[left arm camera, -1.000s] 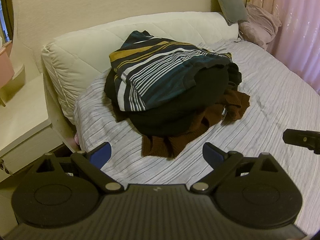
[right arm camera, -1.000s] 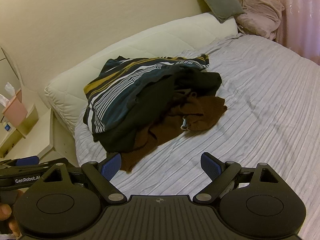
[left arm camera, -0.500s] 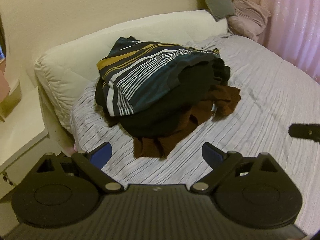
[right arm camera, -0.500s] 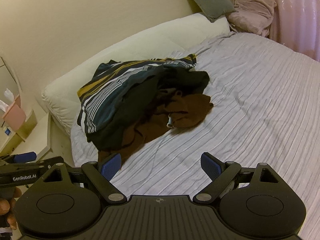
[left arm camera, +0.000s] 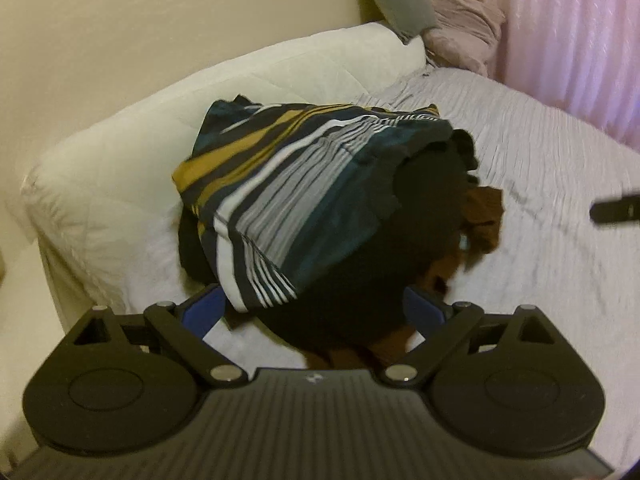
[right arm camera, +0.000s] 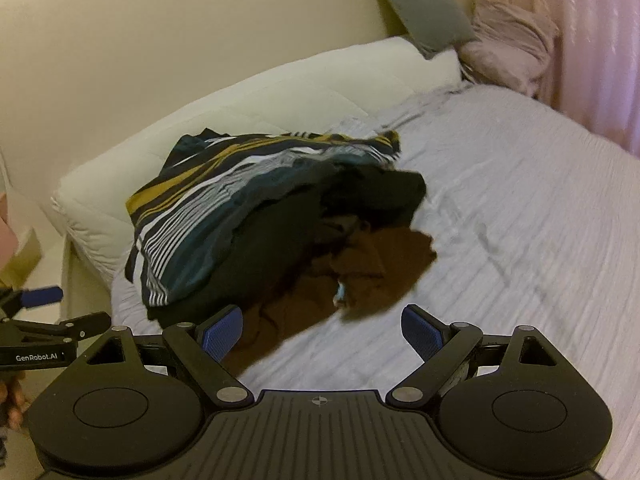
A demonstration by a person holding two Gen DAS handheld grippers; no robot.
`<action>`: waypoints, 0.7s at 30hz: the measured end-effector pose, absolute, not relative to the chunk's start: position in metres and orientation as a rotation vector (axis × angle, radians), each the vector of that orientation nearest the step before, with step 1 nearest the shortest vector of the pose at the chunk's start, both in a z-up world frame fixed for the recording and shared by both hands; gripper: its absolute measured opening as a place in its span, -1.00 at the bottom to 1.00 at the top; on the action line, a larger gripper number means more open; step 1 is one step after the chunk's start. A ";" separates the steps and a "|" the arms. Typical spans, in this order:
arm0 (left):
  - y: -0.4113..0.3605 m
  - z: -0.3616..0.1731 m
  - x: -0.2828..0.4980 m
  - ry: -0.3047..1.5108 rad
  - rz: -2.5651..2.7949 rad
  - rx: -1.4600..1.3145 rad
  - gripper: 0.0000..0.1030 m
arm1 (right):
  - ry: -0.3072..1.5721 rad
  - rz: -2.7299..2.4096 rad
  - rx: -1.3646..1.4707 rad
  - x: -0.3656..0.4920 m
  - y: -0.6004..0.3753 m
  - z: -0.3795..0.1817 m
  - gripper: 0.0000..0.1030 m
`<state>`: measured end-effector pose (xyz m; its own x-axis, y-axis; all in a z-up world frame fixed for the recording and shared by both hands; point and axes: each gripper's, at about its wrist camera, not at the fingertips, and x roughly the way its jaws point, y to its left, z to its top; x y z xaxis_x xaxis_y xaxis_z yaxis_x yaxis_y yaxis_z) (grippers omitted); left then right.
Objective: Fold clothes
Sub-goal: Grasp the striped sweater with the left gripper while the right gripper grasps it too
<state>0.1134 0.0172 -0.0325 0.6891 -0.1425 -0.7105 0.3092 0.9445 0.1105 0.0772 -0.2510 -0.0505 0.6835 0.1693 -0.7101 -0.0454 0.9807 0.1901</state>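
Heap of unfolded clothes [right arm camera: 280, 224] on the bed [right arm camera: 520, 220], both claws spread and empty.

A striped top [left arm camera: 288, 192] in teal, mustard and white lies over a black garment [left arm camera: 400, 240], with a brown one [right arm camera: 384, 264] underneath, all crumpled near the white bolster [right arm camera: 260, 96]. The left gripper [left arm camera: 316, 308] is close over the heap's near edge; the right gripper [right arm camera: 322, 328] is just short of the brown cloth.

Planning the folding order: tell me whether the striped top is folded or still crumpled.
Crumpled, not folded: the striped top drapes loosely over the black garment in a heap, with uneven, bunched edges.
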 end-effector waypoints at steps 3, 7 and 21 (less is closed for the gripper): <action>0.021 -0.040 0.138 0.721 -0.314 0.355 0.83 | 0.794 0.138 0.111 0.109 -0.238 -0.048 0.74; 0.017 -0.054 0.168 0.670 -0.377 0.517 0.83 | 0.778 0.184 0.010 0.153 -0.221 -0.050 0.74; 0.003 -0.128 0.250 0.685 -0.522 0.774 0.54 | 0.827 0.351 -0.616 0.279 -0.168 -0.133 0.73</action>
